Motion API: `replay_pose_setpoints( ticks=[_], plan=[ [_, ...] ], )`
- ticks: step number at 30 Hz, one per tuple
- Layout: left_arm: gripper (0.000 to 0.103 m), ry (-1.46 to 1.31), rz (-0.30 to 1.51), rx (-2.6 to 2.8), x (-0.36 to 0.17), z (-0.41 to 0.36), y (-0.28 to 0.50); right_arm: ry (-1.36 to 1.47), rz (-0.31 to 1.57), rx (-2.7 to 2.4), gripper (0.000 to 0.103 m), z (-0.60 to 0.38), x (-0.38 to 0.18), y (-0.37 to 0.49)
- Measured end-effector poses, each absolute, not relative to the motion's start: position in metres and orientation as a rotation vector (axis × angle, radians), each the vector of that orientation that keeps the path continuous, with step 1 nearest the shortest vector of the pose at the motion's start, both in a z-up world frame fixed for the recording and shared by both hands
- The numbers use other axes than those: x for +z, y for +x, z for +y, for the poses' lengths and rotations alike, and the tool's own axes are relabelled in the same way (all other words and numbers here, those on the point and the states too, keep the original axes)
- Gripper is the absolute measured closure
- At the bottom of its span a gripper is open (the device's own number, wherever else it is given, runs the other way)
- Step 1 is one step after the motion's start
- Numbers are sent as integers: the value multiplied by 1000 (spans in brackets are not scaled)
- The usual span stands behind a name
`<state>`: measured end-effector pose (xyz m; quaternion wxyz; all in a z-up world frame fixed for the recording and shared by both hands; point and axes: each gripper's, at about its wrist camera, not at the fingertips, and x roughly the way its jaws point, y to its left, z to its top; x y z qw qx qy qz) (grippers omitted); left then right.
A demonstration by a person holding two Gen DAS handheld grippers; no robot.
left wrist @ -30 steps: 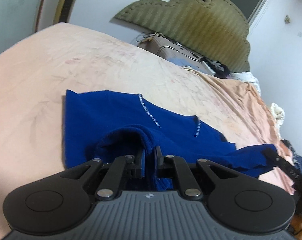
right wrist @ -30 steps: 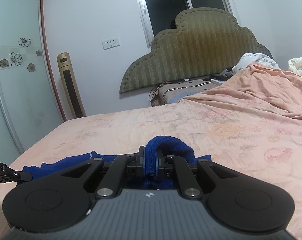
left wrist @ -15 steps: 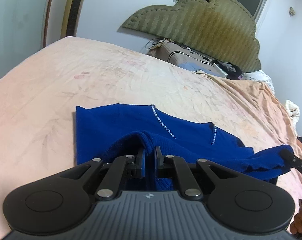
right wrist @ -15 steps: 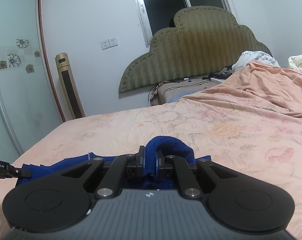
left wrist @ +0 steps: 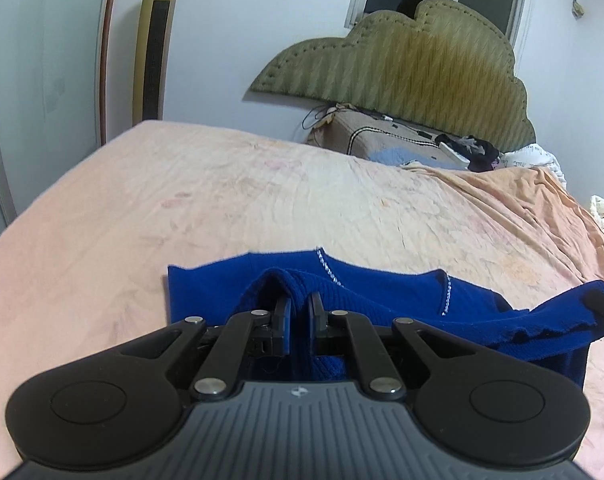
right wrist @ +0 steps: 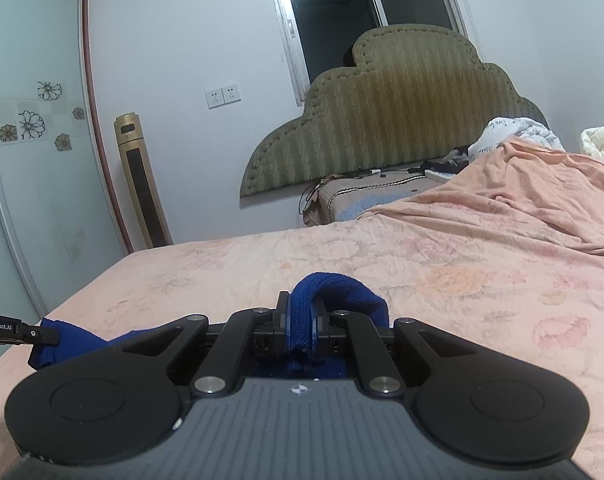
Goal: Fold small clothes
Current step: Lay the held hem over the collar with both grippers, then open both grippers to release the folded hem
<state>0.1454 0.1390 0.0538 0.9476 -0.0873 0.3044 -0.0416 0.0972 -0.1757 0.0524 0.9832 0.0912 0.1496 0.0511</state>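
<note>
Against white wall (right wrist: 174, 40), peach-sheeted bed (left wrist: 262, 208).

"GenRobot.AI" on left tool (right wrist: 42, 335)

L gripper (left wrist: 299, 312) has its fingers pinched on blue knit garment (left wrist: 381, 292); R gripper (right wrist: 300, 314) likewise clamps it (both held low, pointing fwd).

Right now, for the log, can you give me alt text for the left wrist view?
The left gripper is shut on a raised fold of a blue knit garment lying on a peach bedsheet. At the right edge, the right gripper pinches another corner of it. An olive headboard stands behind.
</note>
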Motion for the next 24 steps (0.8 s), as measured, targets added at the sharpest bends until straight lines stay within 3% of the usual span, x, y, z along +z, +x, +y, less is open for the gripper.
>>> replay_pose_setpoints(
  ticks=[11,24],
  plan=[
    [95,-115,578,-65,68,129,169,183,287,87,90,-174,54,113],
    [95,-64,665,-45,39,116,234,216,359,55,90,-176,30,167]
  ],
)
